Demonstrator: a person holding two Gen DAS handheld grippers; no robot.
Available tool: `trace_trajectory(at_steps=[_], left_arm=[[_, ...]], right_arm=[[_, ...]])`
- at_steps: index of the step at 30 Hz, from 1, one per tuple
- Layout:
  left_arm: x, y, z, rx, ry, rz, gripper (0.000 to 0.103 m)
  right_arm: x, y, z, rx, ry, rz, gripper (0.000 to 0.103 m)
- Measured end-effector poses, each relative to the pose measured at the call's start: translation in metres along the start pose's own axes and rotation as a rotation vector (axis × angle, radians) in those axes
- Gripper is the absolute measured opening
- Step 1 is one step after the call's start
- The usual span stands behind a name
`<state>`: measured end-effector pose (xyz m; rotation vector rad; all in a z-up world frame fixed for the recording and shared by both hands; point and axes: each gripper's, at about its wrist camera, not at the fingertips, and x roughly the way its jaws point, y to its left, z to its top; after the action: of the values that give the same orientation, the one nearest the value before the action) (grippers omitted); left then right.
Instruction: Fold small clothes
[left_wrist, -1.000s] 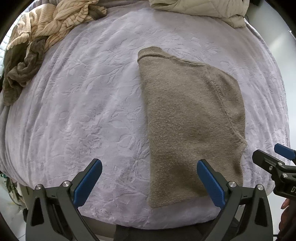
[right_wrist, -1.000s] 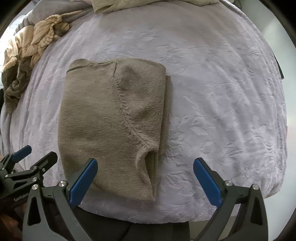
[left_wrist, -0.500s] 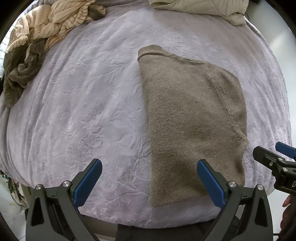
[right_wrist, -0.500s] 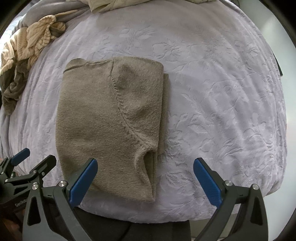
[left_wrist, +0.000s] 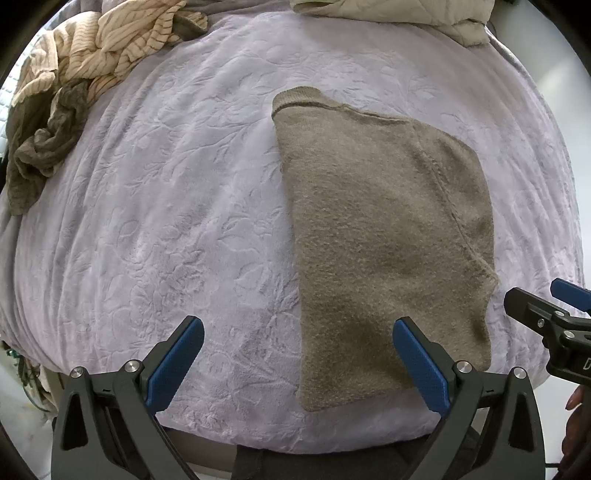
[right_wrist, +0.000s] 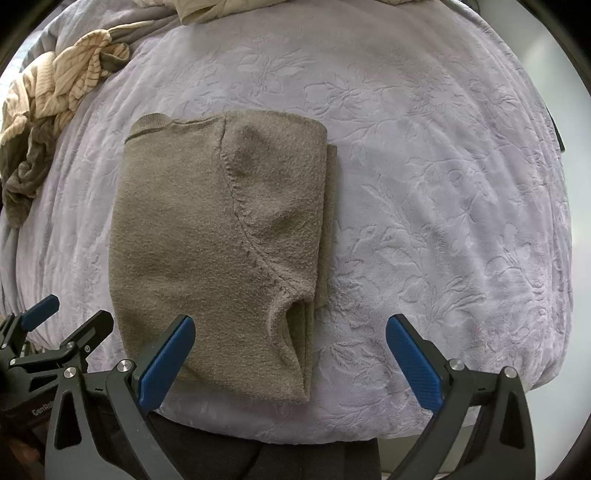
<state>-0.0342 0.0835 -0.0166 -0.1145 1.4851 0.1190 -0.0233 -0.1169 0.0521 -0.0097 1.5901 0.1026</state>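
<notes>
A: Take the taupe knit sweater (left_wrist: 384, 236) as the landmark. What lies farthest to its left?

B: A crumpled heap of clothes (left_wrist: 74, 85), cream with thin stripes on top and an olive-brown piece under it, at the far left edge of the lilac embossed blanket (left_wrist: 166, 192). It is well apart from the sweater, with bare blanket between.

A: And the left gripper (left_wrist: 297, 363)?

B: Released, its blue-padded fingers (left_wrist: 173, 363) spread wide and gripping nothing. One finger is over bare blanket left of the sweater; the other is over the sweater's near hem. Whether either touches the cloth I cannot tell.

A: The sweater itself?

B: It lies flat on the blanket, folded lengthwise into a long panel, ribbed collar at the far left corner, hem toward the near edge. In the right wrist view the sweater (right_wrist: 218, 236) shows a sleeve folded over its right side, with a curved seam running down it and a lower layer peeking out along the right edge.

A: To its right?

B: The right gripper (right_wrist: 290, 363), also released and empty: one finger over the sweater's near hem, the other over bare blanket right of it. Beyond the sweater's far end a pale quilted item (left_wrist: 399, 14) sits at the blanket's top edge.
</notes>
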Motion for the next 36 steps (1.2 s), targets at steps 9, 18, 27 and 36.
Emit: trace_trajectory(at_steps=[9,18,27,36], left_arm=[[0.005,-0.001,0.0,0.006,0.034,0.002,0.103],[0.016,-0.003,-0.004,0.013,0.087,0.001,0.103],[0.019,-0.001,-0.006,-0.001,0.099,0.001,0.103],[0.019,-0.001,-0.006,-0.002,0.099,0.002,0.103]], right_arm=[[0.005,-0.001,0.0,-0.002,0.012,-0.001,0.103],[0.013,-0.003,-0.002,-0.001,0.034,-0.004,0.103],[0.017,-0.002,-0.003,-0.008,0.048,-0.013,0.103],[0.017,-0.002,-0.004,-0.009,0.047,-0.013,0.103]])
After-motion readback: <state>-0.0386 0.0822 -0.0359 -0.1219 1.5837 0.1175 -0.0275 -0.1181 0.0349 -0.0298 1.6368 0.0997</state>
